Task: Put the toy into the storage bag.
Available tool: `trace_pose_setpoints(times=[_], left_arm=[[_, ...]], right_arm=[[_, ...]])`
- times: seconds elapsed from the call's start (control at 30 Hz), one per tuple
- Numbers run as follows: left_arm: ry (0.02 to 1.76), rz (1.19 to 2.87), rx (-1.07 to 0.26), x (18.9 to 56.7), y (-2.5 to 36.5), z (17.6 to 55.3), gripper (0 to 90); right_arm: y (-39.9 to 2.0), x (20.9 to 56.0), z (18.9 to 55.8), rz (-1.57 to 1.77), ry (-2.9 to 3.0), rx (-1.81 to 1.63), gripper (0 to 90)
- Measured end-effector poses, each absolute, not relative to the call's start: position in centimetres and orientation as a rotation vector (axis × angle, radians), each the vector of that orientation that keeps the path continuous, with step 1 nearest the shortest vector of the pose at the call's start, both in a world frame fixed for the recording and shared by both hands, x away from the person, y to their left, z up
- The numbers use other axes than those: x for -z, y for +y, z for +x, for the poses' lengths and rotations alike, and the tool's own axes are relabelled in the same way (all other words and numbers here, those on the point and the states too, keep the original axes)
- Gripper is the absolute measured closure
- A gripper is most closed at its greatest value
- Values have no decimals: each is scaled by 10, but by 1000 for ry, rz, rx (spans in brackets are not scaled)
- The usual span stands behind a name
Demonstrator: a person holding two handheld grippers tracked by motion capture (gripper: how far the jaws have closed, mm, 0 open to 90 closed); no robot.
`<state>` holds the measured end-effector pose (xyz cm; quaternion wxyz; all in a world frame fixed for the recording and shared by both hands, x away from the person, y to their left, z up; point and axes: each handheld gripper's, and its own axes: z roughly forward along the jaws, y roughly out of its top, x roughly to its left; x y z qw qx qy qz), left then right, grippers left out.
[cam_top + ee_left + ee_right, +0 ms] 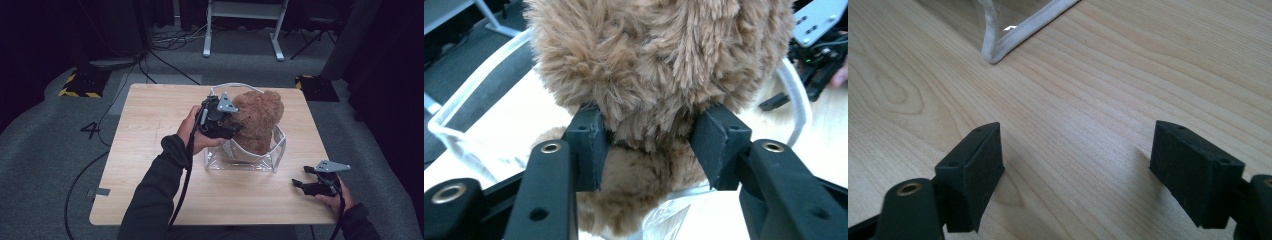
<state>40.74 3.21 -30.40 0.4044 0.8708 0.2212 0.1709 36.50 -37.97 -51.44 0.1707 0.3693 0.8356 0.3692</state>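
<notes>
A brown plush teddy bear stands partly inside a clear plastic bag with white trim, at the middle of the wooden table. My left gripper comes at it from the left. In the left gripper view the two jaws press into the fur on either side of the bear, so the left gripper is shut on it. My right gripper hovers low over the table's front right, apart from the bag. In its own view the right gripper is open over bare wood, with the bag's white-edged corner ahead.
The bag's white handle loops arch behind the bear. The far gripper is seen beyond the bear in the left gripper view. Cables and a white desk frame lie on the grey floor behind the table.
</notes>
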Motion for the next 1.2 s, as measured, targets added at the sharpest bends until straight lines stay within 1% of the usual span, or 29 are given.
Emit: trace_pose_setpoints(times=[0.13, 0.2, 0.27, 0.37, 0.5, 0.6, 1.2], left_arm=[[559, 2179, -430, 305, 38, 407, 474], [561, 2168, -437, 305, 39, 406, 427], [551, 2136, -437, 304, 43, 403, 403], [569, 2114, -445, 302, 49, 402, 326], [593, 2095, -457, 301, 57, 400, 254], [600, 2084, -467, 302, 63, 398, 230], [638, 2072, -497, 308, 96, 388, 176]], right_arm=[[-380, 514, 365, 1049, 2373, -1049, 214], [-380, 514, 365, 1049, 2373, -1049, 214], [-380, 514, 365, 1049, 2373, -1048, 214], [-380, 514, 365, 1049, 2373, -1049, 214], [-380, 514, 365, 1050, 2373, -1048, 214], [-380, 514, 365, 1049, 2373, -1049, 214], [-380, 514, 365, 1049, 2373, -1049, 214]])
